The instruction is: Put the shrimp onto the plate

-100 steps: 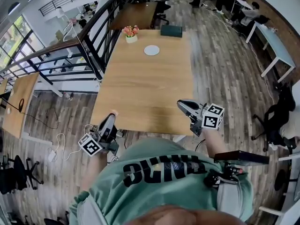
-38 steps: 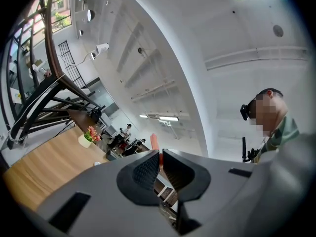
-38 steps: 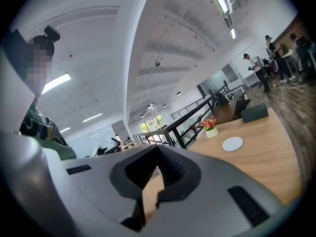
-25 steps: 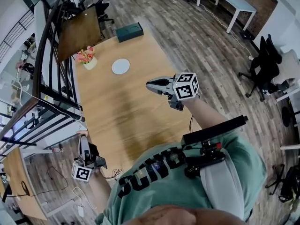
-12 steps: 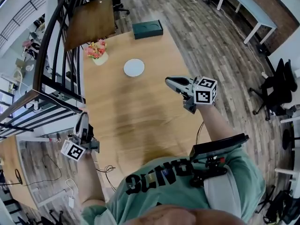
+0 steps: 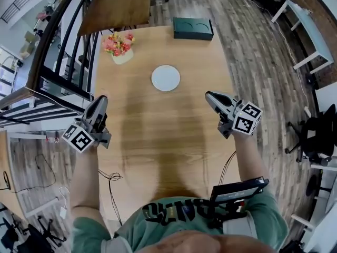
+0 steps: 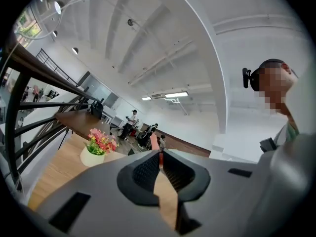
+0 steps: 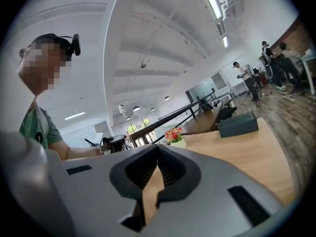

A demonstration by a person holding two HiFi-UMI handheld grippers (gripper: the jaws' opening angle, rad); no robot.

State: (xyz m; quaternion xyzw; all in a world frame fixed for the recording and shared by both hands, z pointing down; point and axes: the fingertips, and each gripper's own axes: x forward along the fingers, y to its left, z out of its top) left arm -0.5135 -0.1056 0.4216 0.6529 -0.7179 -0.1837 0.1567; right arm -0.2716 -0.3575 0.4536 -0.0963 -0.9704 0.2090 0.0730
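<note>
The one shrimp, a small pink-orange piece, sticks up from the tips of the left gripper, whose jaws pinch it. That gripper hangs at the left edge of the wooden table, so the shrimp is in the air and well apart from the plate. The one plate, white and round, lies flat farther up the table, roughly midway between its long sides. The right gripper hangs over the table's right part, its jaws pressed together on nothing; the plate sits between the two grippers and beyond them. At the far end stand one pot of flowers near the left corner and one dark green box to its right.
</note>
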